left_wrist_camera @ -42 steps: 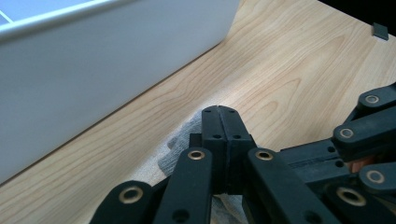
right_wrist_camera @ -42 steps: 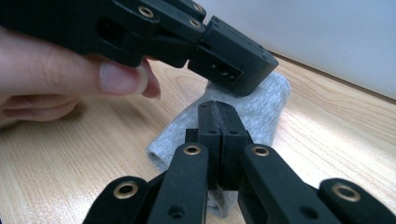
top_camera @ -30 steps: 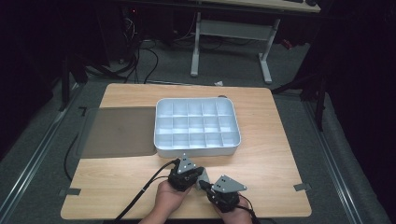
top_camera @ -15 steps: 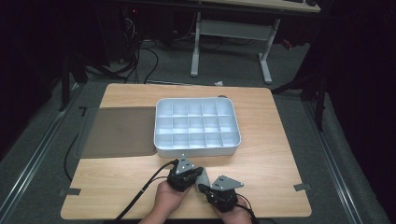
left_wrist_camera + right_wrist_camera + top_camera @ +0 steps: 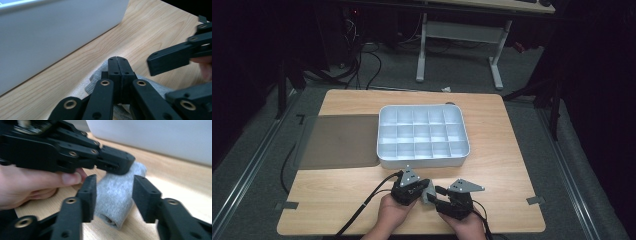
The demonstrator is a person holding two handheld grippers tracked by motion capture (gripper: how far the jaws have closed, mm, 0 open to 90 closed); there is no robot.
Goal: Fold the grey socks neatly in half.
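A rolled grey sock (image 5: 112, 195) lies on the wooden table (image 5: 512, 165) near its front edge, in front of the white compartment tray (image 5: 422, 132). My left gripper (image 5: 117, 60) is shut, its joined tips lying on the far end of the sock (image 5: 96, 82); no cloth shows between the jaws. My right gripper (image 5: 113, 187) is open, one jaw on each side of the roll, not touching it. In the high view the left gripper (image 5: 427, 188) and the right gripper (image 5: 438, 195) meet over the sock (image 5: 429, 194).
The tray wall (image 5: 50, 37) rises close behind the sock. A dark mat (image 5: 339, 140) lies left of the tray. The person's hand (image 5: 37, 182) holds the left gripper beside the sock. Cables (image 5: 367, 205) trail off the front edge.
Both grippers have stayed near the table's front edge, with only slight shifts toward each other. The tray and mat have not moved.
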